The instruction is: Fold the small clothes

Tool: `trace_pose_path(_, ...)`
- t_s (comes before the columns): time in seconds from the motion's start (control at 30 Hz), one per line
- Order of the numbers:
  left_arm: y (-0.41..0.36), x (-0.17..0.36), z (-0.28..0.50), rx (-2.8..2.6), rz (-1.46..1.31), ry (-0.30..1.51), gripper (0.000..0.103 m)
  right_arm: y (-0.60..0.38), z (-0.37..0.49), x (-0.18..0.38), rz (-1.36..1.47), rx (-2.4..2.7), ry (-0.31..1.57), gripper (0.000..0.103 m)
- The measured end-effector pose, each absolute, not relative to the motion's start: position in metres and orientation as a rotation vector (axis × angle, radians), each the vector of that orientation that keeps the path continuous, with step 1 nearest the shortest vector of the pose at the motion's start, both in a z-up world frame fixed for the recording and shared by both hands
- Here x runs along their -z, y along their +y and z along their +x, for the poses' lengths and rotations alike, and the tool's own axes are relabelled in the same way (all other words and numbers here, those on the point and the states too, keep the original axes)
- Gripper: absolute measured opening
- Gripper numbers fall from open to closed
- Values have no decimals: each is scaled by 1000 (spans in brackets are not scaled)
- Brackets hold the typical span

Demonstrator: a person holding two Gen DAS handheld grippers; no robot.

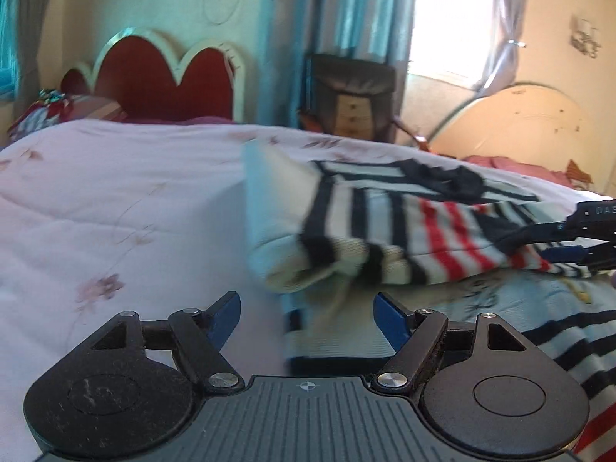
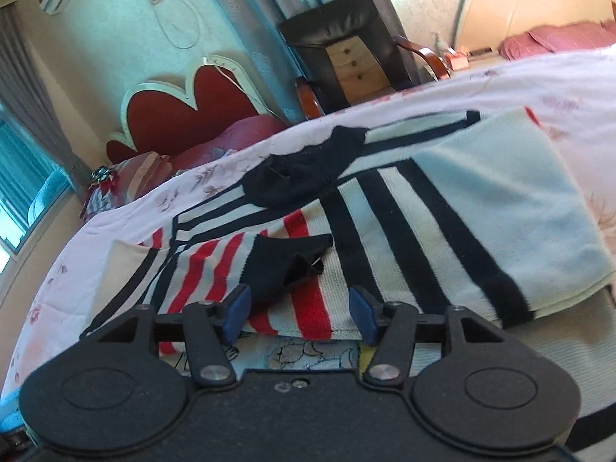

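Striped knit sweater [image 2: 385, 238]: cream ground, wide navy bands, a block of red and white stripes near the middle, navy collar [image 2: 304, 171] at the far edge. Lies on the bed, partly folded. One sleeve [image 2: 512, 208] is turned over across the body, ending in a plain pale cuff section with a navy band beside it. In the left wrist view the same sweater [image 1: 415, 231] shows a thick rolled fold at its near-left edge; that edge is blurred. Beneath its near hem lies a pale blue printed fabric [image 2: 304, 352] with cartoon outlines; garment type cannot be told.
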State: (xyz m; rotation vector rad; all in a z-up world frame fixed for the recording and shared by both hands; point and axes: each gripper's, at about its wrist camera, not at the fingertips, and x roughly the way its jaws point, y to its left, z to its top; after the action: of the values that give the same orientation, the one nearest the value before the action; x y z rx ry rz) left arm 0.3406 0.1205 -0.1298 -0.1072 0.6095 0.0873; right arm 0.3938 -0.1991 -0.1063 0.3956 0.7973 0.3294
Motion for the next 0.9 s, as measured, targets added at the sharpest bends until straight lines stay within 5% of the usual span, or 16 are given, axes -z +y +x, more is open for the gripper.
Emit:
trace_pose_path(0.13,130,139,356,-70,-93,628,76,-191,403,112,418,-328,796,37)
trace_pose_path(0.2,128,143,368,-73,-57,651,76,-181,406,109,363,-344,789,6)
trace_pose_path(0.43,129,144,380,-55,-46,640,62,-192,379,61,230,-237,555,6)
trace_pose_path(0.77,133,134,386,-3,-115,561,51,-223,392,99,306,-186,705,7)
trace_pose_path(0.9,146,144,395,-13,-211,598,50,-231,397,109,376,-181,757,20)
